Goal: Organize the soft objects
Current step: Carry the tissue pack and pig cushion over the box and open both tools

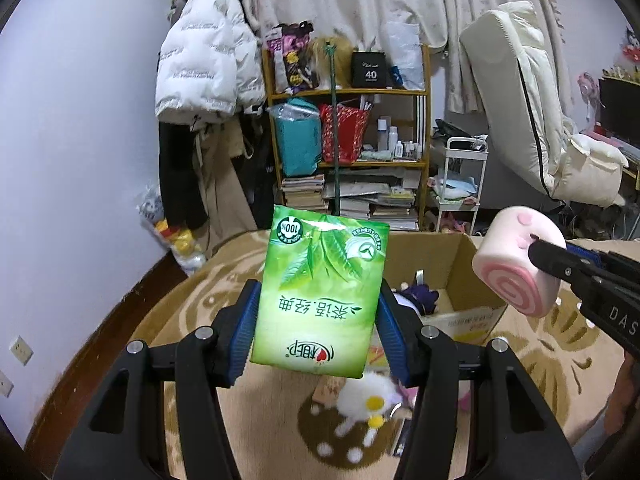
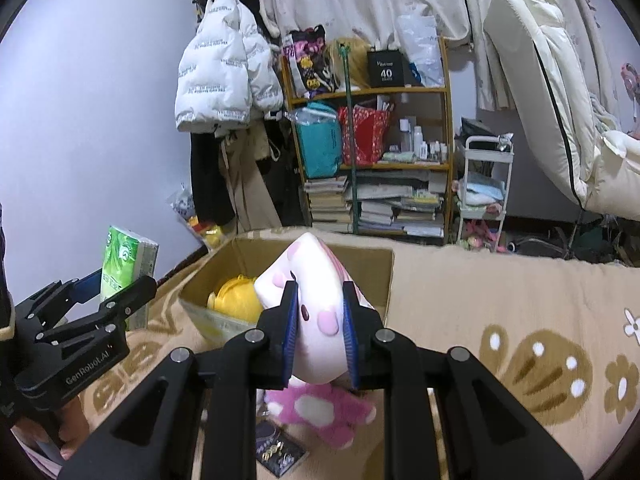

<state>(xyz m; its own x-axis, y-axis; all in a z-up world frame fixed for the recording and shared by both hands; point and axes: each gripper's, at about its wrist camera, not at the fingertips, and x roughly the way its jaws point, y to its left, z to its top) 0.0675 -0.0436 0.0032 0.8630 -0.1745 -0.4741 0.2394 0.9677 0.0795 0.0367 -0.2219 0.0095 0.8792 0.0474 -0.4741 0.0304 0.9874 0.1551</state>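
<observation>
My left gripper (image 1: 316, 316) is shut on a green tissue pack (image 1: 320, 292) and holds it upright above the rug, in front of an open cardboard box (image 1: 464, 272). The pack also shows in the right wrist view (image 2: 124, 268). My right gripper (image 2: 320, 320) is shut on a pink and white swirl-roll plush (image 2: 316, 312), held just in front of the box (image 2: 372, 272). In the left wrist view the roll plush (image 1: 516, 260) hangs to the right of the box. A yellow soft toy (image 2: 234, 302) and a purple plush (image 1: 540, 296) lie inside the box.
A white fluffy toy with yellow spots (image 1: 368, 404) and a pink paw plush (image 2: 320, 412) lie on the beige patterned rug (image 2: 520, 300). A small dark packet (image 2: 276, 448) lies beside the paw. A cluttered shelf (image 1: 348, 128), hanging coats and a white cart stand behind.
</observation>
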